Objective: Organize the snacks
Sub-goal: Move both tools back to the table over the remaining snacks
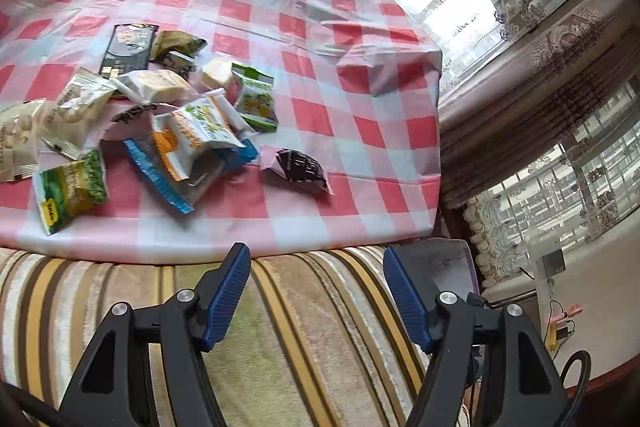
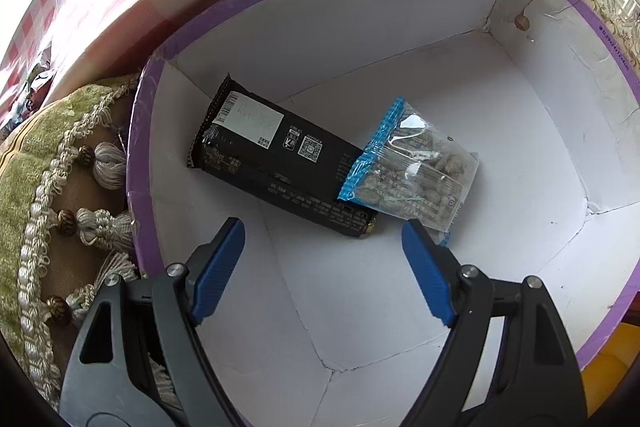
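In the left wrist view a pile of snack packets [image 1: 160, 107] lies on the red-and-white checked tablecloth [image 1: 320, 27]. A dark chocolate packet [image 1: 300, 167] lies apart at the pile's right. My left gripper [image 1: 316, 267] is open and empty, hovering over the striped sofa short of the table. In the right wrist view my right gripper [image 2: 322, 239] is open and empty above a purple-rimmed white box [image 2: 540, 99]. Inside the box lie a long black packet [image 2: 276, 155] and a clear blue-edged packet [image 2: 416, 167] resting partly on it.
A striped sofa cushion [image 1: 280, 327] lies between the left gripper and the table edge. A green tasselled cushion [image 2: 52, 187] sits left of the box. Curtained windows [image 1: 520, 27] are at the right. The box corner [image 1: 440, 263] shows beside the left gripper's right finger.
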Demonstrator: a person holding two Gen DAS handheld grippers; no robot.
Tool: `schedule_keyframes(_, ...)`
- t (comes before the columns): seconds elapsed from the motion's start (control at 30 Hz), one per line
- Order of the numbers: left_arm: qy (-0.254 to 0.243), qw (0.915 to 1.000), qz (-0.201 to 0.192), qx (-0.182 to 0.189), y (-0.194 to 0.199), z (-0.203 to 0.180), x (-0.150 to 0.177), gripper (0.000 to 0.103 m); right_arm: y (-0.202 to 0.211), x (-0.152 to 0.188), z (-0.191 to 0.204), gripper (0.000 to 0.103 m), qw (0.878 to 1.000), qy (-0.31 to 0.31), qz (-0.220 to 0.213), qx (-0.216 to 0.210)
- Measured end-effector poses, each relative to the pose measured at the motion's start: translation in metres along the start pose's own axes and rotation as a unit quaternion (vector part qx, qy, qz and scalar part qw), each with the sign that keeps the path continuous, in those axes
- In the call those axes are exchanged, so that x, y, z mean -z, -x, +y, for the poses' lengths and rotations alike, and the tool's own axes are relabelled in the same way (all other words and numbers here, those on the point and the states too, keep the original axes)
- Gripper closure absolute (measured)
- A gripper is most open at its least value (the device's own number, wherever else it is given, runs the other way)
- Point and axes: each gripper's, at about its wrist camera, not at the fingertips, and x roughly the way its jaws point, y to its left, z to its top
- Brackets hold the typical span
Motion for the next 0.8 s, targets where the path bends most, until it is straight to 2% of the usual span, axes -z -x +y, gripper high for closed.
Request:
schedule_keyframes(0.13, 0.028, 0.9978, -0.036, -0.049, 0.027, 0.039, -0.003, 0.034, 0.021, -0.009, 0.011, 0.02, 1.0, 0.005, -0.027, 0.016)
schedule_keyframes(0.27, 0.066, 0.9933, -0.042, -0.085, 0.041, 0.08, 0.0, 0.034, 0.052, -0.026, 0.027, 0.02, 0.998, 0.025, -0.058, 0.015)
schedule_keyframes(0.4, 0.095, 0.9894, -0.051, -0.097, 0.052, 0.111, 0.003, 0.034, 0.077, -0.042, 0.056, 0.019, 0.995, 0.056, -0.085, 0.009)
schedule_keyframes(0.47, 0.101, 0.9871, -0.056, -0.111, 0.058, 0.121, 0.004, 0.034, 0.081, -0.049, 0.071, 0.015, 0.992, 0.08, -0.095, 0.009)
schedule_keyframes(0.63, 0.132, 0.9819, -0.063, -0.12, 0.064, 0.146, 0.004, 0.034, 0.072, -0.053, 0.12, 0.014, 0.984, 0.147, -0.101, -0.009)
schedule_keyframes(0.8, 0.159, 0.9735, -0.073, -0.147, 0.066, 0.166, -0.004, 0.034, 0.058, -0.05, 0.177, 0.014, 0.968, 0.233, -0.088, -0.023)
